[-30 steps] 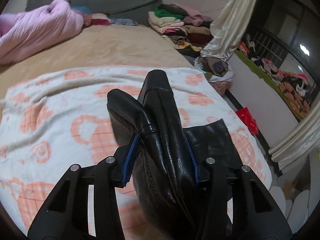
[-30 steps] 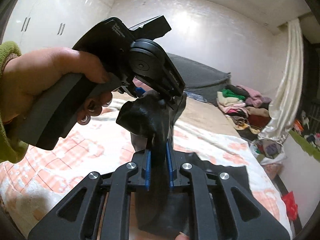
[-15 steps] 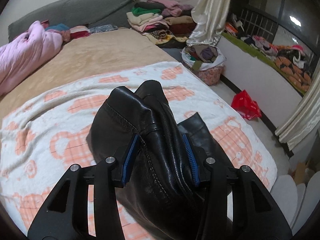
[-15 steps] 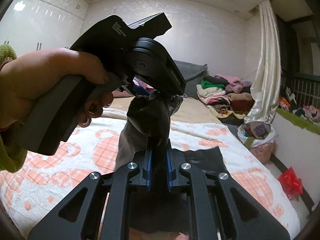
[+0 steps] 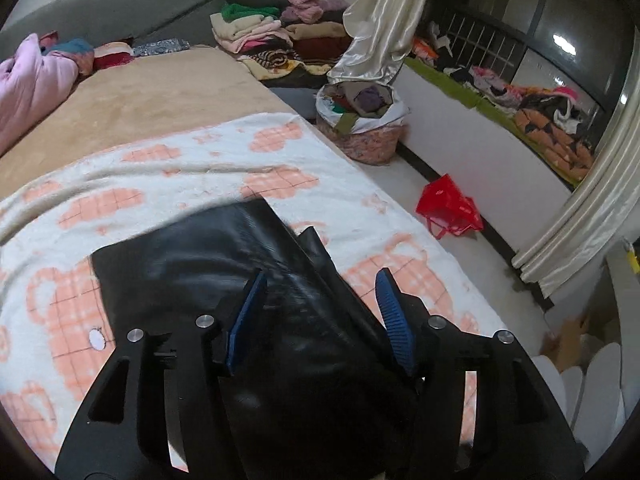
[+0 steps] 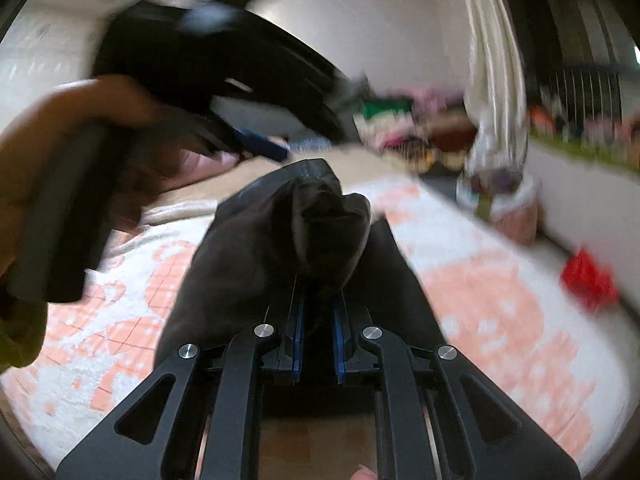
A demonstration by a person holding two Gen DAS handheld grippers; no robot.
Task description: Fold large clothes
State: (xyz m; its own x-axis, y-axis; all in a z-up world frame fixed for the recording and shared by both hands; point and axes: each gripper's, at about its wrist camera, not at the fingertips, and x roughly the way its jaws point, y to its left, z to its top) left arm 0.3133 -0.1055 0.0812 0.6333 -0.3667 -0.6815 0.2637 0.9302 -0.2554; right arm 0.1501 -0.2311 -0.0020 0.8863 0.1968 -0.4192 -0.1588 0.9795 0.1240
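- Our left gripper [image 5: 320,312] is opening; the black leather garment [image 5: 192,264], bunched between its pads before, now lies flatter on the blanket [image 5: 160,176].
- It seems released, though blurred.

The right gripper [image 6: 318,320] pinches a bunched fold of the black leather garment [image 6: 280,232], which humps up just ahead of its tips. Up to its left, a hand [image 6: 60,136] holds the left gripper [image 6: 262,148], blurred. Beneath lies the peach-patterned blanket [image 6: 480,300].

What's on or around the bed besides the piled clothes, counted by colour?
Black: 1, the leather garment
Red: 1, the bag on the floor
Pink: 1, the quilt
Peach-and-white: 1, the blanket
Total: 4
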